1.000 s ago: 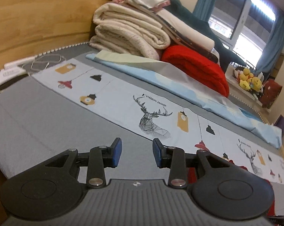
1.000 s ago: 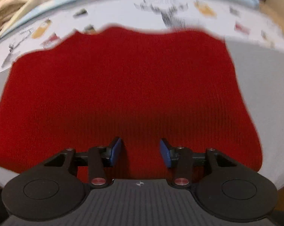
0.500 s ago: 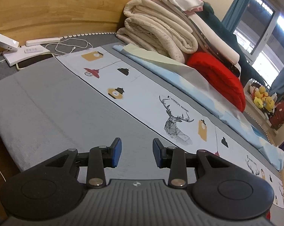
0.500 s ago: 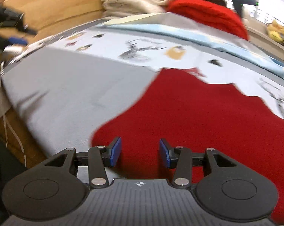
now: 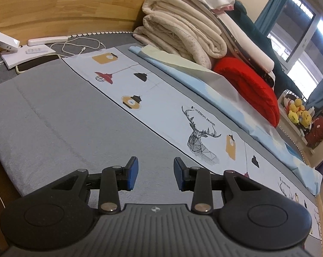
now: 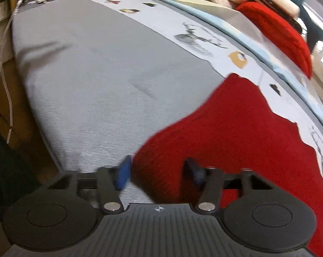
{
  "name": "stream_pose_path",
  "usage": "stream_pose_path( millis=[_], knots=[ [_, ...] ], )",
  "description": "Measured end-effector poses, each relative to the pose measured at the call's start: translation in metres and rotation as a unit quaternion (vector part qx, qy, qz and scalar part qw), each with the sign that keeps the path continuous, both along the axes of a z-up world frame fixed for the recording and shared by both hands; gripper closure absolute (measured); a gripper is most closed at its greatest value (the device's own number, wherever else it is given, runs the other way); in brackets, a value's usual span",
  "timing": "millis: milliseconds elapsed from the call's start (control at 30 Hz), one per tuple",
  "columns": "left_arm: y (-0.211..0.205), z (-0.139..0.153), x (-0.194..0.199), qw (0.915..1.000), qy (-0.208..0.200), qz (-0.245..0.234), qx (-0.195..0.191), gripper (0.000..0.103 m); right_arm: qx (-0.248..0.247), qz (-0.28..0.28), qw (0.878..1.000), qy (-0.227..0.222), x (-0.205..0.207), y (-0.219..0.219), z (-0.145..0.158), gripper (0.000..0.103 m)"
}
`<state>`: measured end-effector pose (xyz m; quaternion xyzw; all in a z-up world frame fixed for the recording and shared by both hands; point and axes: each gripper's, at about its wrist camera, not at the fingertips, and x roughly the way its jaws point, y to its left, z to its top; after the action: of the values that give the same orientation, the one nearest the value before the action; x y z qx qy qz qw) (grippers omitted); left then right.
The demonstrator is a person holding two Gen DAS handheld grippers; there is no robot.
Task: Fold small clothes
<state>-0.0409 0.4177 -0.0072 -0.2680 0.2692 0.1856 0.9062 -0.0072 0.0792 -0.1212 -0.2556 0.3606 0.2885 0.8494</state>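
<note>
A red knit garment [image 6: 236, 128] lies flat on the grey bed cover [image 6: 97, 75], filling the right half of the right wrist view. My right gripper [image 6: 158, 172] is open and empty, low over the garment's near left edge, its left finger over grey cover and its right finger over the red knit. My left gripper [image 5: 154, 173] is open and empty above the bare grey cover [image 5: 65, 128]. The garment does not show in the left wrist view.
A printed pale sheet with a deer [image 5: 202, 137] runs across the bed. Behind it are a pale blue sheet [image 5: 204, 81], stacked cream blankets [image 5: 178, 34] and a red blanket [image 5: 251, 87]. White devices and a cable [image 5: 33, 49] lie at the wooden headboard [image 5: 65, 6]. Plush toys [image 5: 298, 115] sit by the window.
My right gripper has swung left from the middle of the red garment to its left edge. My left gripper has turned left, away from the garment. Both stayed open.
</note>
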Motion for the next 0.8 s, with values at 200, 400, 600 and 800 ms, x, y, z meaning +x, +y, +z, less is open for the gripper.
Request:
stream_pose_path(
  millis=[200, 400, 600, 800],
  knots=[
    [0.003, -0.001, 0.000, 0.9999, -0.004, 0.006, -0.009, 0.063, 0.027, 0.008, 1.000, 0.009, 0.006, -0.009, 0.006, 0.075],
    [0.003, -0.001, -0.004, 0.9999, -0.003, 0.011, -0.004, 0.063, 0.037, -0.021, 0.999, -0.008, 0.008, 0.010, 0.021, 0.082],
    [-0.002, -0.002, -0.001, 0.9998, 0.011, 0.012, 0.010, 0.063, 0.073, 0.009, 0.997, -0.032, -0.015, 0.039, 0.042, 0.083],
    [-0.021, 0.003, 0.009, 0.9995, 0.017, 0.003, 0.025, 0.063, 0.166, -0.014, 0.985, 0.037, 0.000, 0.019, 0.060, 0.084]
  ],
)
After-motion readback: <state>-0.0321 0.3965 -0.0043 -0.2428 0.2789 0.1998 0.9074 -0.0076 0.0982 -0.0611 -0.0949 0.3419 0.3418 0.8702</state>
